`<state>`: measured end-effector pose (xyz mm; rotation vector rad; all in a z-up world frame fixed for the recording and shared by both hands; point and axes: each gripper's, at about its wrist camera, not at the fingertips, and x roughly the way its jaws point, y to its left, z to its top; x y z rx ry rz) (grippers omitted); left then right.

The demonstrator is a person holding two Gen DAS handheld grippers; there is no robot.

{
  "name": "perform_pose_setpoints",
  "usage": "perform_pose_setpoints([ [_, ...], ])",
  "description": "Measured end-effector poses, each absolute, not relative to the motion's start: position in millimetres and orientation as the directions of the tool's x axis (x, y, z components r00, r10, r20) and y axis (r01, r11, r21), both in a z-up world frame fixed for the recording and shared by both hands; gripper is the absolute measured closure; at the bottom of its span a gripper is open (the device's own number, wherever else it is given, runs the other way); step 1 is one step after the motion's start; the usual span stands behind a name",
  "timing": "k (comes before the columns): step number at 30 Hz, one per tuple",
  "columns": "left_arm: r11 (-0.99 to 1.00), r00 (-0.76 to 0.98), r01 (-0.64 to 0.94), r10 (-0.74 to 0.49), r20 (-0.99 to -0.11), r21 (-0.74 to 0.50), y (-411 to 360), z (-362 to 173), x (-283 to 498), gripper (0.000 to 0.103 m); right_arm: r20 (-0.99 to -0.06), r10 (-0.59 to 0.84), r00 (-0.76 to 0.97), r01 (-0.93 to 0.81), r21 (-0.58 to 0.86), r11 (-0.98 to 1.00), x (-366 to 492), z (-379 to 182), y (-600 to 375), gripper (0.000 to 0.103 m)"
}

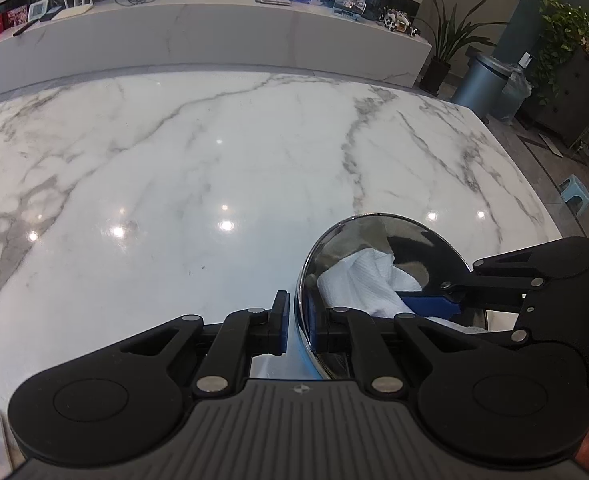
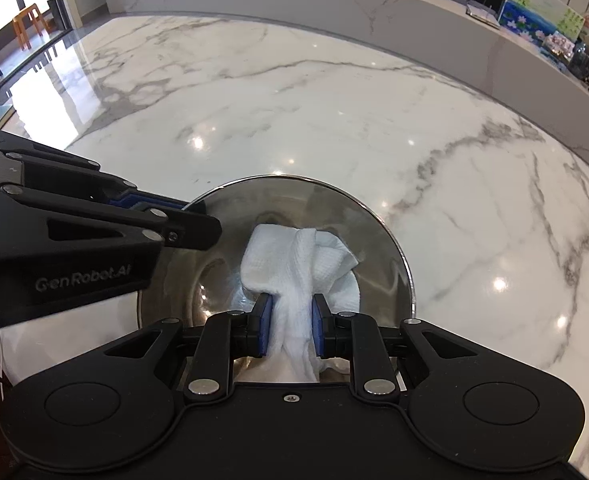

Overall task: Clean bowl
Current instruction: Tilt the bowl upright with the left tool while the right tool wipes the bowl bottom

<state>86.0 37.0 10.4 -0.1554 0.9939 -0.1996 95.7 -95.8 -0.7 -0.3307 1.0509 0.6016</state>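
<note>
Marble table [image 1: 174, 160] fronts a marble ledge [image 1: 214, 36]; left gripper [image 1: 298, 320] clamps bowl [image 1: 374, 228] rim, right gripper [image 2: 292, 328] grips cloth [image 2: 294, 264].

The left wrist camera sits just behind the left gripper [image 1: 298, 326], looking steeply down across the white marble worktop [image 1: 214, 160], close to the shiny steel bowl [image 1: 374, 228] at lower right. The right wrist camera looks down over the right gripper [image 2: 292, 326], straight into that bowl [image 2: 374, 220]. Both views share bowl, worktop and far ledge.
</note>
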Motion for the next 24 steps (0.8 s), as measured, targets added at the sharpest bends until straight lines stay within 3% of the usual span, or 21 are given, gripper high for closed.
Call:
perform_pose_setpoints([
  [8, 0.97, 0.531, 0.1, -0.241, -0.812, -0.223, 37, 11, 85, 0.095, -0.875, 0.336, 0.348, -0.619, 0.055, 0.783, 92, -1, -92, 0.081],
  [17, 0.974, 0.538, 0.092, -0.223, -0.813, -0.206, 36, 12, 83, 0.095, -0.846, 0.49, 0.212, -0.648, 0.254, 0.718, 89, 3, -87, 0.081],
  [24, 0.977, 0.539, 0.099, -0.212, -0.815, -0.188, 34, 12, 84, 0.095, -0.855, 0.475, 0.21, -0.655, 0.238, 0.717, 86, 2, -83, 0.081],
])
